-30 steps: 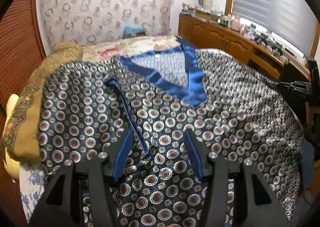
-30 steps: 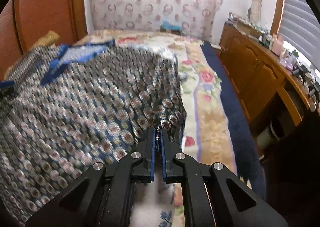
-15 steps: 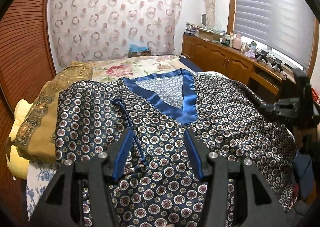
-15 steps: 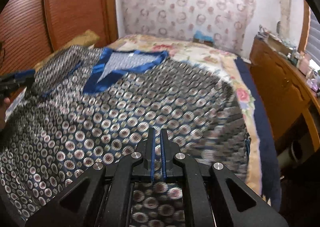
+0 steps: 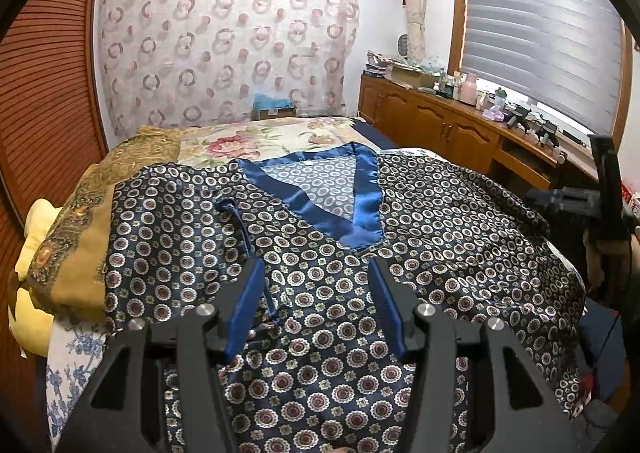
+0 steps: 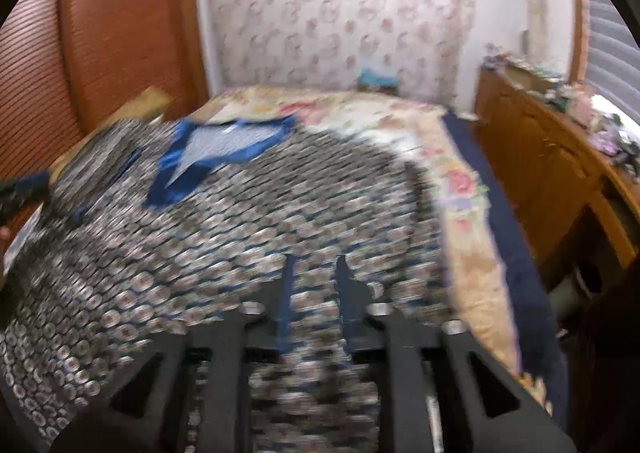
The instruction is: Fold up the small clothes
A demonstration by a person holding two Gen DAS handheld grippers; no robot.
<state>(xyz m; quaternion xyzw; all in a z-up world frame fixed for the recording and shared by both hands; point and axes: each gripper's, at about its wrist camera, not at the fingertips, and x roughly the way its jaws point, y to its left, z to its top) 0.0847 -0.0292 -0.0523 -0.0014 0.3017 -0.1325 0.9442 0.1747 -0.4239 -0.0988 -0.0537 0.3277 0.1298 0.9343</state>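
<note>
The patterned top (image 5: 400, 253) lies flat on the bed (image 5: 280, 137), collar pointing away. Left gripper (image 5: 316, 293) hovers open mid-chest; right gripper (image 6: 312, 285), jaws just parting with nothing pinched, sits nearer the hem side.

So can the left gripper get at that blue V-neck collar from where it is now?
Probably yes: the left gripper is open, and only flat patterned shirt lies before the collar.

blur: right view smeared | garment (image 6: 248, 237) pattern perhaps rings | near hem cropped
</note>
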